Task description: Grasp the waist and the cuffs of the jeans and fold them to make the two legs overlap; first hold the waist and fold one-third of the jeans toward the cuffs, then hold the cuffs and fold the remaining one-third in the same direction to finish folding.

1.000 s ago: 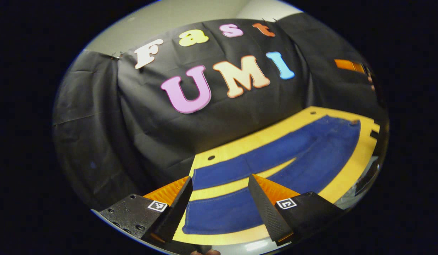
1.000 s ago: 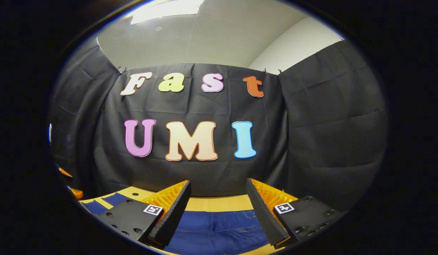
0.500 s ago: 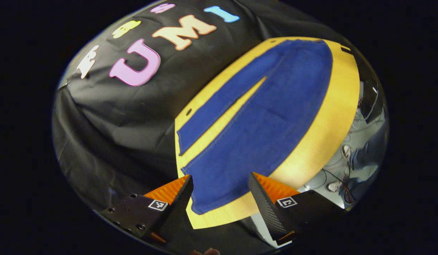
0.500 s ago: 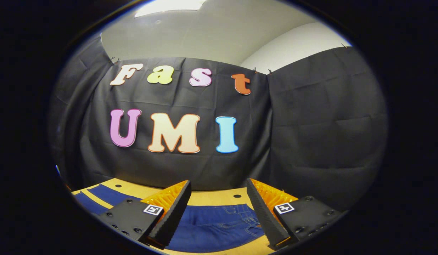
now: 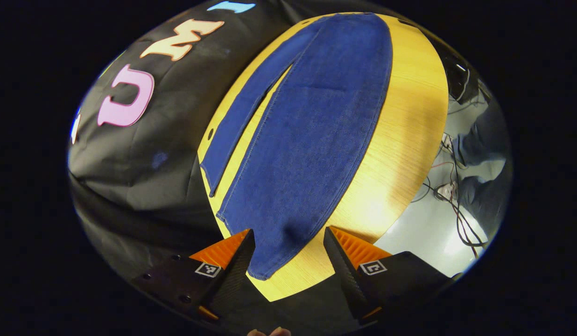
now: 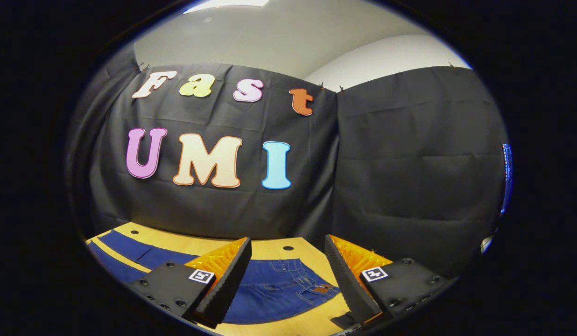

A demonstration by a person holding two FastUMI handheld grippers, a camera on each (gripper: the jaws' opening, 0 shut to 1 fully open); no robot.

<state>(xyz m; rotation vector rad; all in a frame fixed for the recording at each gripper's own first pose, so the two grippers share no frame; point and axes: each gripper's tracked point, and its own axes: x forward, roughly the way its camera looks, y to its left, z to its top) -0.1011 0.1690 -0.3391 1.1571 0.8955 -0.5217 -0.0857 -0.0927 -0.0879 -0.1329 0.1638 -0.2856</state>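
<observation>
Blue jeans point(image 5: 312, 126) lie flat on a yellow wooden table point(image 5: 410, 107), legs spread in a narrow V. In the left gripper view my left gripper point(image 5: 287, 261) hovers open above the near leg's cuff point(image 5: 270, 261), which lies between the fingers below them. The far leg's cuff point(image 5: 209, 177) lies closer to the booth wall. In the right gripper view my right gripper point(image 6: 287, 275) stands open above the waist point(image 6: 288, 280) of the jeans, where pockets and a belt patch show. Nothing is held by either gripper.
The black booth wall point(image 6: 363, 177) rises just behind the table's far edge. Small holes dot the tabletop point(image 6: 288, 248). In the left gripper view, a pale floor with cables point(image 5: 452, 196) lies past the table's near edge.
The left gripper has tilted down and swung over the near cuff, so the jeans now run lengthwise away from it. The right gripper has shifted right along the waist. Both stay open.
</observation>
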